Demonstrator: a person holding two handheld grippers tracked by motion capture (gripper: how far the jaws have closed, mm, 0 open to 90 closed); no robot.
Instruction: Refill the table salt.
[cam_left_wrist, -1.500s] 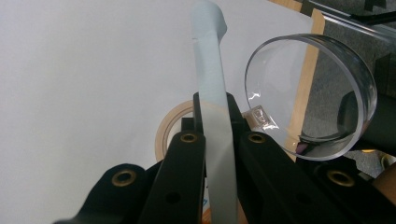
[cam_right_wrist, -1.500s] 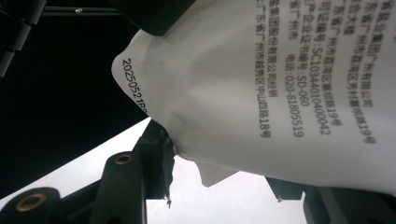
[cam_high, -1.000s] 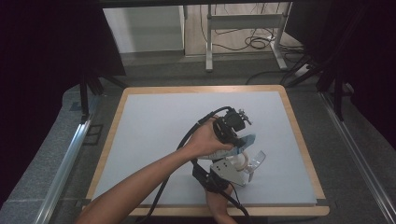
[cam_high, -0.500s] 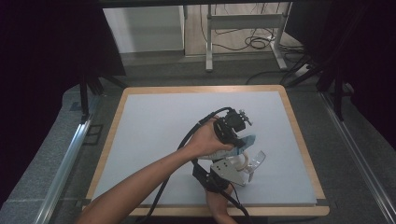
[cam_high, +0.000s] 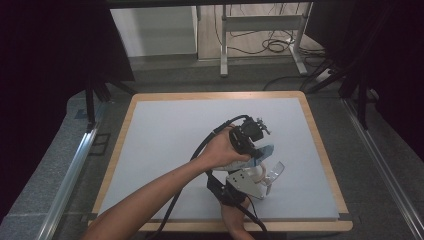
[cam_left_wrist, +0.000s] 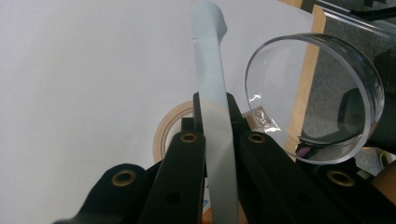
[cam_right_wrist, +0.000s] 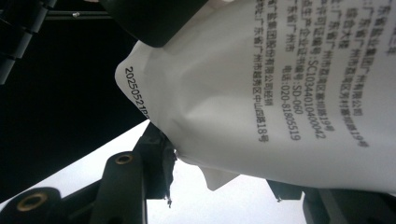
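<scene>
Left tool (cam_left_wrist: 215, 140) unmoved, still pinching bag (cam_left_wrist: 212, 84)

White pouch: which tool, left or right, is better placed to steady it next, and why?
Right, probably: the right tool grips the white pouch between its jaws, whereas the left tool is already shut on a pale blue strip beside the clear dish.

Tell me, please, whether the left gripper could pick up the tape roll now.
Probably not yet: the left gripper is shut on a pale blue pouch edge, so its jaws are full. The tape roll lies just beyond them, otherwise unobstructed.
</scene>
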